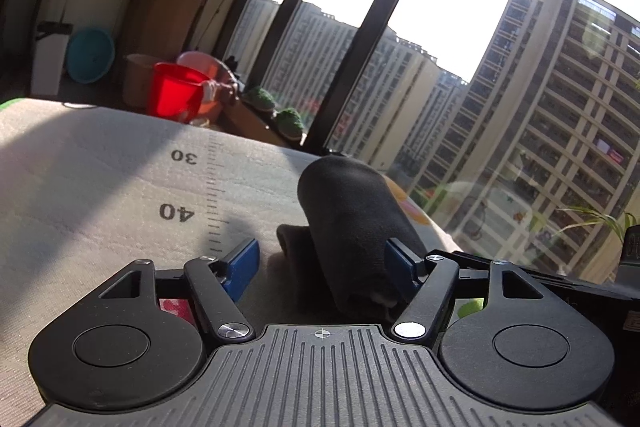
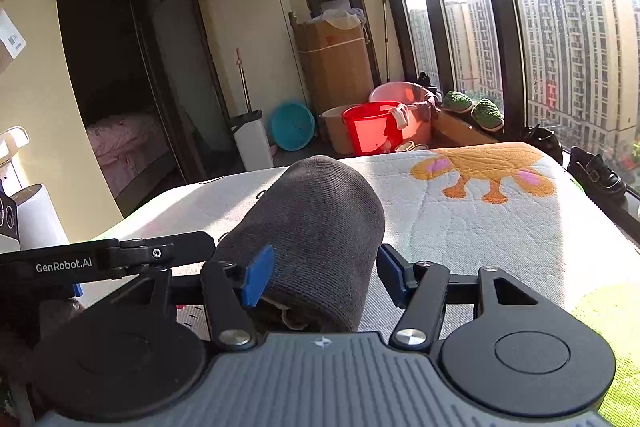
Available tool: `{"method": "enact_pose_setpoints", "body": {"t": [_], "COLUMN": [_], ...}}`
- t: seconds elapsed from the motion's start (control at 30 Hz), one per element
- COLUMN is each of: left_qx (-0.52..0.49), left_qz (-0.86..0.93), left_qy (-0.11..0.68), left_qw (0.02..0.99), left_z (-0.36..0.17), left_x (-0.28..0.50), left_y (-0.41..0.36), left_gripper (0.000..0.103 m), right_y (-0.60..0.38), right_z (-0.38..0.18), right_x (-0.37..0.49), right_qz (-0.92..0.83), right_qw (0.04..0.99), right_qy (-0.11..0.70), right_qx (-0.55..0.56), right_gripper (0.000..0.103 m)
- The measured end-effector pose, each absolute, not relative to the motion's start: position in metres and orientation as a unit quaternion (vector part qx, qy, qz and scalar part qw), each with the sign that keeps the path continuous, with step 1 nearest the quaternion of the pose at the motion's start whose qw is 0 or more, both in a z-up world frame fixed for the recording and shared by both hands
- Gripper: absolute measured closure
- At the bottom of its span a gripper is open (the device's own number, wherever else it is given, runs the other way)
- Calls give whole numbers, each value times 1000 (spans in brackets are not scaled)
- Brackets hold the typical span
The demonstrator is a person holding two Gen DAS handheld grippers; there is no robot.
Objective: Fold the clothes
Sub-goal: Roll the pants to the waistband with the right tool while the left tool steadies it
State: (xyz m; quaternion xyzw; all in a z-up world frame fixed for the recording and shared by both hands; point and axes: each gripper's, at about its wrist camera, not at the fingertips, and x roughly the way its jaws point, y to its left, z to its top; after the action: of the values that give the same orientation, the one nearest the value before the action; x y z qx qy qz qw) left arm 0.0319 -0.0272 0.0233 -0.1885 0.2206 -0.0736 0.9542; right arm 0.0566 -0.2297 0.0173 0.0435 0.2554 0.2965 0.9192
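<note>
Both hand-held grippers (image 1: 322, 263) (image 2: 325, 277) stand open around the dark rolled garment (image 2: 320, 227)

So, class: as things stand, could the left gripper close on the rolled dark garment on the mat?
Probably yes. The rolled dark garment already lies between the left gripper's open jaws, against the right pad, with nothing blocking; the other pad stands clear.

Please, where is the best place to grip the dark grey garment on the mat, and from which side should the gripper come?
Probably at the near open end of the dark grey garment, where loose edges hang. It arches up into a rounded hump above the mat, and that smooth top gives the pads no edge. Come from the near side, low, along the mat, as the right gripper already points.
</note>
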Motion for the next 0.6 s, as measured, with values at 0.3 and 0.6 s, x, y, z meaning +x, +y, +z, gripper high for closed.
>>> {"method": "enact_pose_setpoints", "body": {"t": [0.3,0.6], "left_qx": [-184,-186], "left_qz": [-55,-56], "left_qy": [249,253], "left_qw": [949,948], "left_z": [9,6], "left_x": [39,39], "left_y": [-25,-25], "left_gripper": [20,15], "right_y": [-233,-244], "right_z": [11,1], "right_x": [55,62], "right_qz": [291,240], "right_qw": [918,929], "right_qy": [264,276], "right_qx": [49,61], "right_gripper": [36,26]}}
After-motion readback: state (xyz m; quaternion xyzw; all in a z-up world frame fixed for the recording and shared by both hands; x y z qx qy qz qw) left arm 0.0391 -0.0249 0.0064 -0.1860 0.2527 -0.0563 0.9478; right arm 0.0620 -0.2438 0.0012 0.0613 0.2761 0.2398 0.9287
